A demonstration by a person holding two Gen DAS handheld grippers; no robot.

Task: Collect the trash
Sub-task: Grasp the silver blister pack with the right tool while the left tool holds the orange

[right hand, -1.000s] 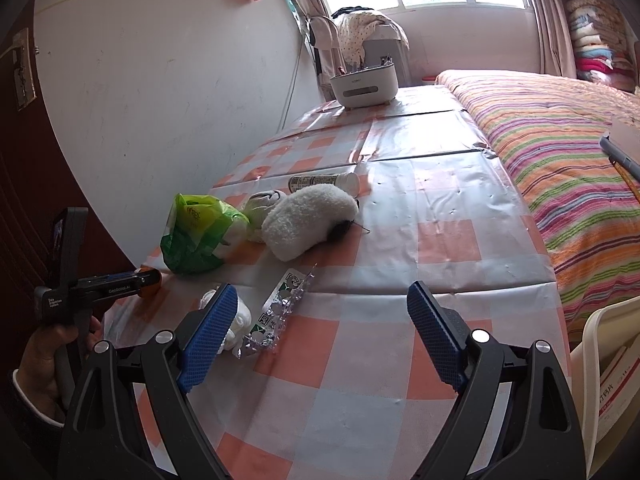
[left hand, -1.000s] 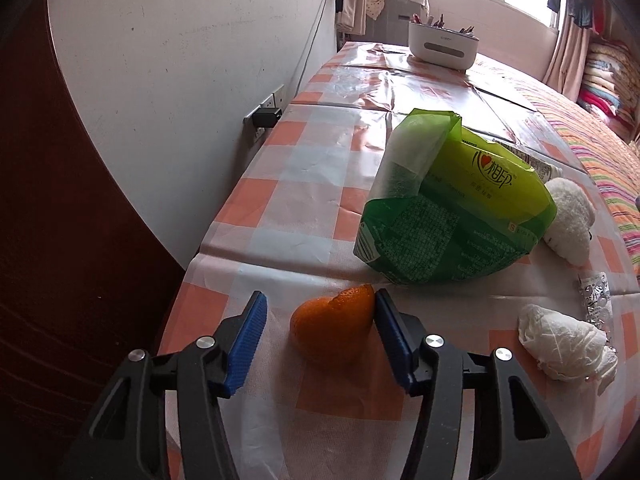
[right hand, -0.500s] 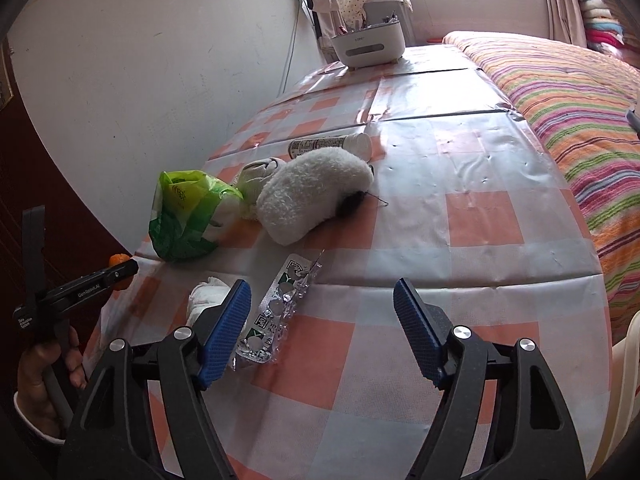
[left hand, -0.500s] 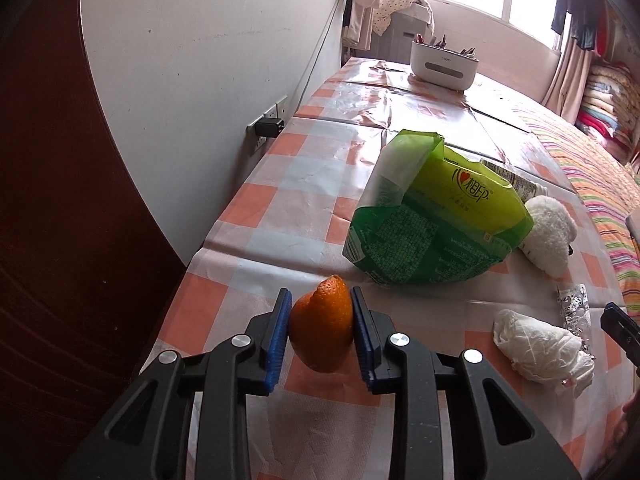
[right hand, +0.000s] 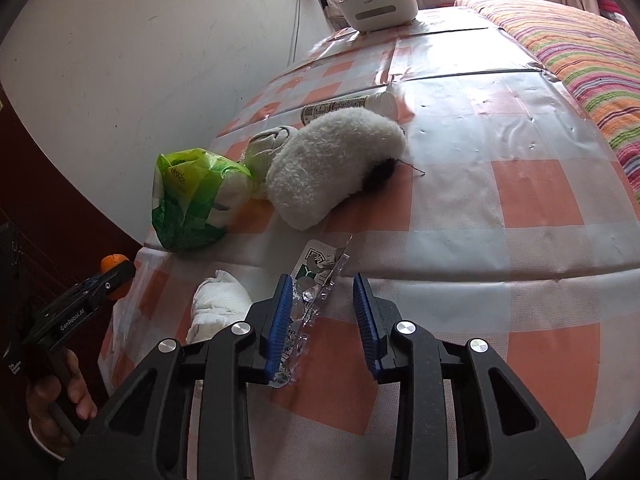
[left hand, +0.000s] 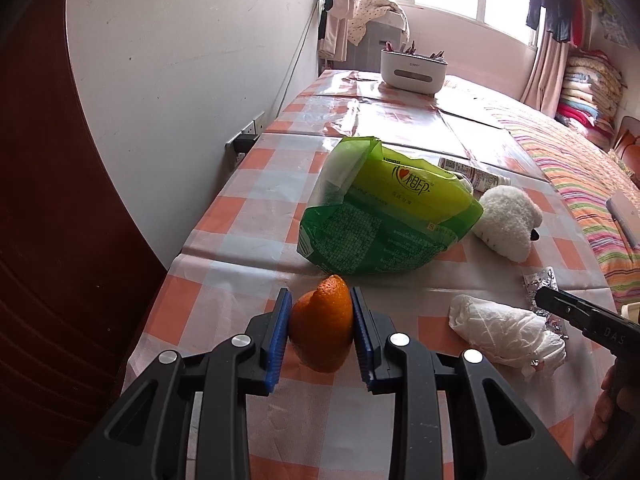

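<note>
My left gripper (left hand: 319, 330) is shut on an orange peel (left hand: 322, 326) and holds it above the near left corner of the checked table (left hand: 248, 216); the peel also shows in the right wrist view (right hand: 113, 263). My right gripper (right hand: 323, 312) is half closed around an empty blister pack (right hand: 310, 292) that lies on the table, with a gap on its right side. A crumpled white tissue (right hand: 218, 306) lies just left of it. A green plastic bag (left hand: 384, 216) lies farther back; it also shows in the right wrist view (right hand: 192, 200).
A white plush toy (right hand: 332, 168), a rolled sock (right hand: 270, 148) and a tube (right hand: 348, 106) lie mid-table. A white organiser box (right hand: 378, 2) stands at the far end. A wall runs along the left, with a socket (left hand: 246, 140). A striped bed (right hand: 580, 44) is on the right.
My left gripper closed on the orange peel and lifted it off the table. My right gripper moved down and forward over the blister pack and its jaws narrowed.
</note>
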